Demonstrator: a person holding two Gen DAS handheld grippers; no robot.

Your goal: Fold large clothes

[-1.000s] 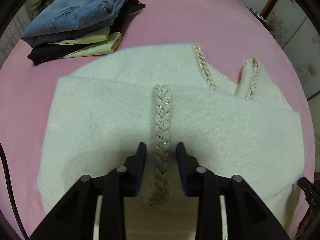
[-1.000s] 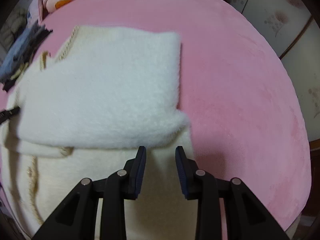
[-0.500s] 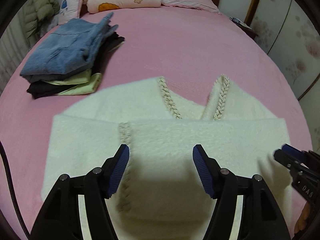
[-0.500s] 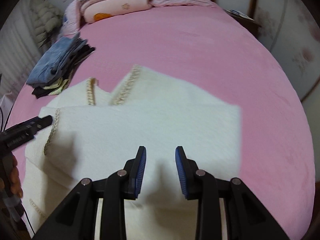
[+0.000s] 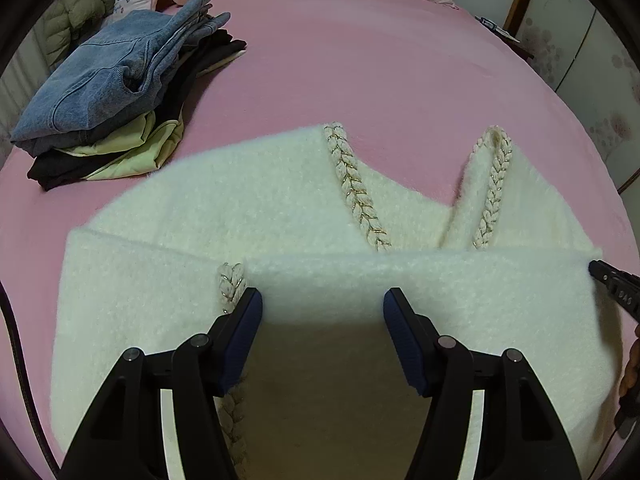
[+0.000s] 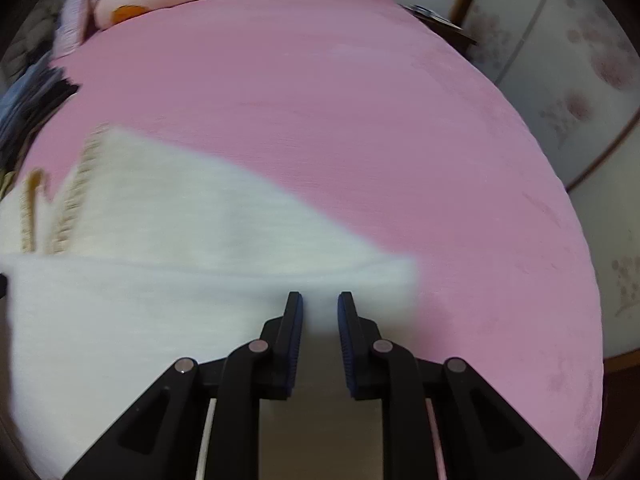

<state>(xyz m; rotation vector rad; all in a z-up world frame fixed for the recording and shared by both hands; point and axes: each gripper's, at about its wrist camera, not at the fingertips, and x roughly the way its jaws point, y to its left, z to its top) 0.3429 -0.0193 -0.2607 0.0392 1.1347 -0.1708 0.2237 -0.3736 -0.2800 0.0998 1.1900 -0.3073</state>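
Pink bed (image 5: pixel 380 80), white cardigan (image 5: pixel 160 288) folded, left tool (image 5: pixel 322 334) now spread wide, empty, right tool (image 6: pixel 319 324) unchanged, narrowly parted, empty.

The cream cardigan (image 5: pixel 280 208) is fuzzy, matt knit, edged with braided trim (image 5: pixel 358 190) carrying glinting metallic thread. Under it, the pink bedcover (image 5: pixel 360 72) looks soft and velvety. At upper left, the denim jeans (image 5: pixel 108 76) are coarse cloth.

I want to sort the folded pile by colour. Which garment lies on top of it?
The blue denim piece tops the pile; the black and pale green garments lie under it, left of the white cardigan.
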